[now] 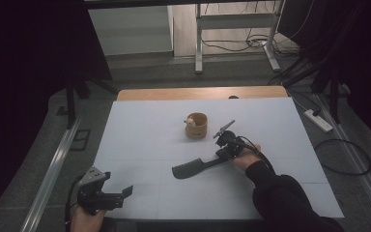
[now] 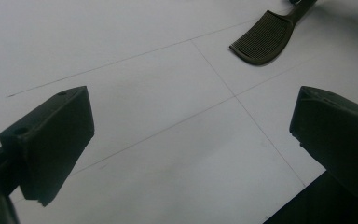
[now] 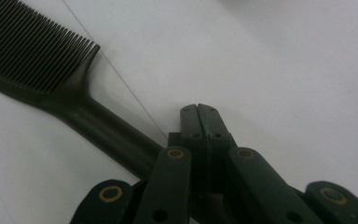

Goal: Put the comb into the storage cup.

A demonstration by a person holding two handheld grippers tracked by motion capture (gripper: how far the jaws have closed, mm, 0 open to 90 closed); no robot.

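A dark comb (image 1: 193,168) lies flat on the white table (image 1: 145,130), teeth end toward the left, handle running right. My right gripper (image 1: 220,155) sits low at the handle's end, its jaws shut. In the right gripper view the right gripper (image 3: 199,112) shows its two pads pressed together, and the comb (image 3: 42,60) passes its handle under the left linkage, where its end is hidden. No part of the handle shows between the pads. My left gripper (image 1: 118,186) rests at the table's near left corner. Its jaws stand wide open around nothing (image 2: 191,126), and the comb (image 2: 261,39) lies far ahead.
A small wooden cup (image 1: 196,125) with something pale inside stands just behind the right gripper. The table's wooden far edge (image 1: 203,93) faces a desk frame and cables on the floor. A power strip (image 1: 319,121) lies to the right.
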